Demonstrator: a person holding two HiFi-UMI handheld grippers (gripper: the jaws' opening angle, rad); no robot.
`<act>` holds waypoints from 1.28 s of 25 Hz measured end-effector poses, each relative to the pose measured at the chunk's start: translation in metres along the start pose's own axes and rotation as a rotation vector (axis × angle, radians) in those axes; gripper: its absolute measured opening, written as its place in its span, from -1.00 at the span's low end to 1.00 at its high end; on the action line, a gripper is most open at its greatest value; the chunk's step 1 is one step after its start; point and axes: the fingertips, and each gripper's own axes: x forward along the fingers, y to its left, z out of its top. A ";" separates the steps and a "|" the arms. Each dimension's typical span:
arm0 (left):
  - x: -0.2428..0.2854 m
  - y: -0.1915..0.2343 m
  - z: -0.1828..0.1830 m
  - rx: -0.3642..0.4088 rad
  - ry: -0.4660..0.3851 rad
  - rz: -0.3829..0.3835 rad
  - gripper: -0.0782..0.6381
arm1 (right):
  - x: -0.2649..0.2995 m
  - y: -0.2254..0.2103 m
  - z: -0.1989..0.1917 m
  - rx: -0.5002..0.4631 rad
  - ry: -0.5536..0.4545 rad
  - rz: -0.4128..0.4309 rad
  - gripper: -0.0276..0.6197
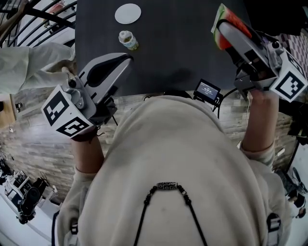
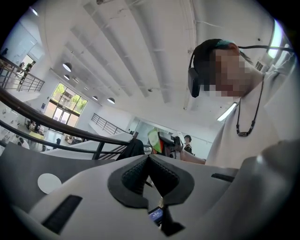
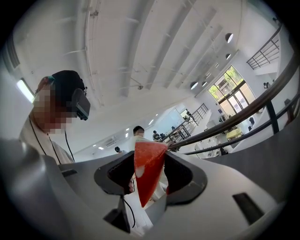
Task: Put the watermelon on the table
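A red watermelon slice with a green rind is clamped in my right gripper, held up over the right side of the dark table. In the right gripper view the red wedge stands between the two dark pads, pointing down. My left gripper is at the table's near left edge, tilted upward, with its jaws together and nothing between them. In the left gripper view the pads meet, and the watermelon slice shows far off.
A white round plate lies at the far side of the table. A small bottle lies on its side near it. A small black device with a screen sits at the table's near edge. Black railings run at far left.
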 end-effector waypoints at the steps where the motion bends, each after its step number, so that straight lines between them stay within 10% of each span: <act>1: -0.001 0.002 0.005 0.000 -0.015 0.017 -0.76 | 0.000 -0.002 0.001 0.002 -0.001 0.005 -0.28; 14: 0.042 0.005 0.043 0.002 -0.027 0.125 -0.76 | -0.044 -0.049 0.030 0.091 -0.030 0.001 -0.28; 32: 0.087 0.033 0.050 0.000 0.077 -0.153 -0.76 | -0.059 -0.051 0.044 0.046 -0.122 -0.184 -0.28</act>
